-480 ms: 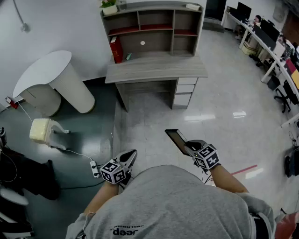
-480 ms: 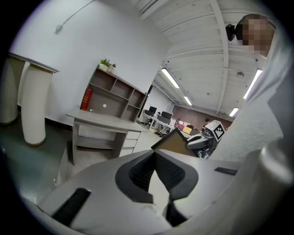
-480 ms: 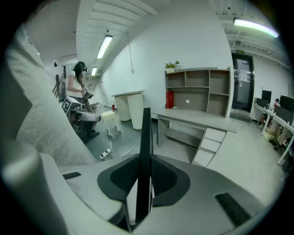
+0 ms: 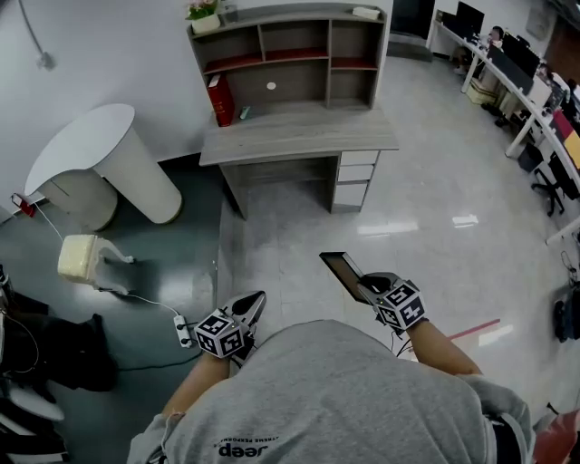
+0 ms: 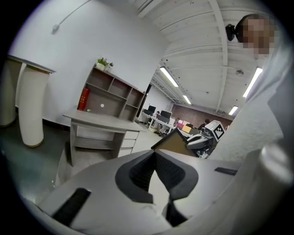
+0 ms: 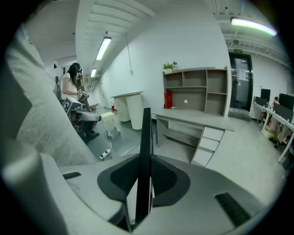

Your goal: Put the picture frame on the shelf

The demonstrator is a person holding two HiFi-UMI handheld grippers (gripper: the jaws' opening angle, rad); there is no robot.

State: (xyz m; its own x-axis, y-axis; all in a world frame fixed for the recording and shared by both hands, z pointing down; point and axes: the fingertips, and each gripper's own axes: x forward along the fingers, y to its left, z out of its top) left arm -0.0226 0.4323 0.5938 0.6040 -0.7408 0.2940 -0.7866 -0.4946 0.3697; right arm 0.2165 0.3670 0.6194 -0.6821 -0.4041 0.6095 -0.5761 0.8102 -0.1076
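Head view showed your right gripper (image 4: 364, 285) clamping the thin dark picture frame (image 4: 343, 269), long axis aimed at the grey wooden shelf (image 4: 326, 63) well ahead, left gripper (image 4: 256, 304) closed empty.

Top centre of the head view: a grey desk (image 4: 299, 136) carries the shelf (image 4: 285, 54) — a red book (image 4: 218, 98) stands at its lower left, a potted plant (image 4: 204, 14) on top.

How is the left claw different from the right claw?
The right claw pinches the picture frame by its edge; the left claw holds nothing. The left claw's jaws touch at the tips; the right claw's jaws are held apart by the frame. Both carry a marker cube.
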